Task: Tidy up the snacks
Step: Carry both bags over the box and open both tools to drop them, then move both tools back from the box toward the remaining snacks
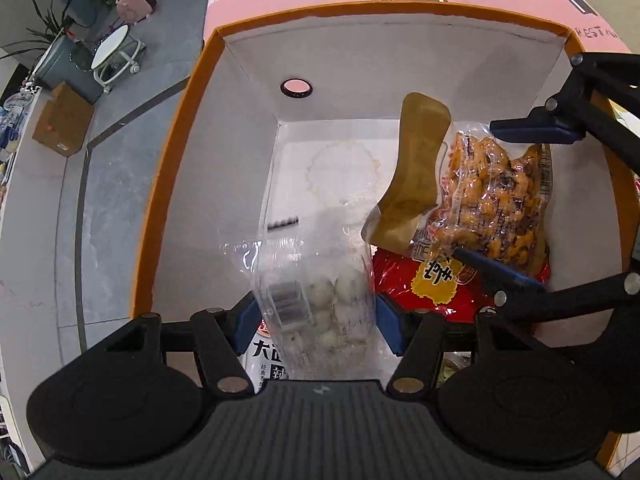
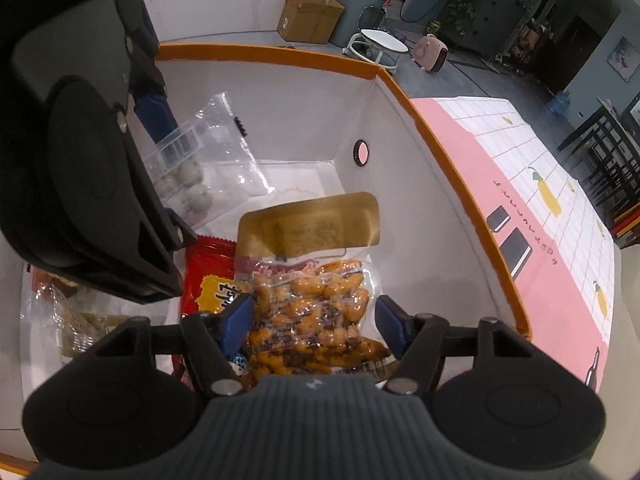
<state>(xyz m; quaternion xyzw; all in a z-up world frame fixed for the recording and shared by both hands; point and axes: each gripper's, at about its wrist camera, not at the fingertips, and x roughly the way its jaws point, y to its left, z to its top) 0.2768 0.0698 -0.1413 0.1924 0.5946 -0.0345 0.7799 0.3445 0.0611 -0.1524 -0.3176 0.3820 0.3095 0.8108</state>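
Both grippers reach into a white box with an orange rim point(image 1: 176, 152). My left gripper point(image 1: 316, 316) has its jaws wide apart around a clear bag of white balls point(image 1: 320, 296); the pads look apart from the bag. My right gripper point(image 2: 312, 320) is open around a clear packet of orange-brown snacks with a gold top point(image 2: 312, 300), which lies on a red snack bag point(image 2: 204, 280). In the left wrist view the right gripper point(image 1: 516, 196) straddles that snack packet point(image 1: 492, 196). The clear bag also shows in the right wrist view point(image 2: 192, 168).
The box point(image 2: 452, 184) sits on a pink and white checked tablecloth point(image 2: 552, 208). A round hole point(image 1: 296, 87) is in its far wall. More wrapped snacks point(image 2: 76, 312) lie at the box's near left. A cardboard carton point(image 2: 308, 16) and stool stand on the floor beyond.
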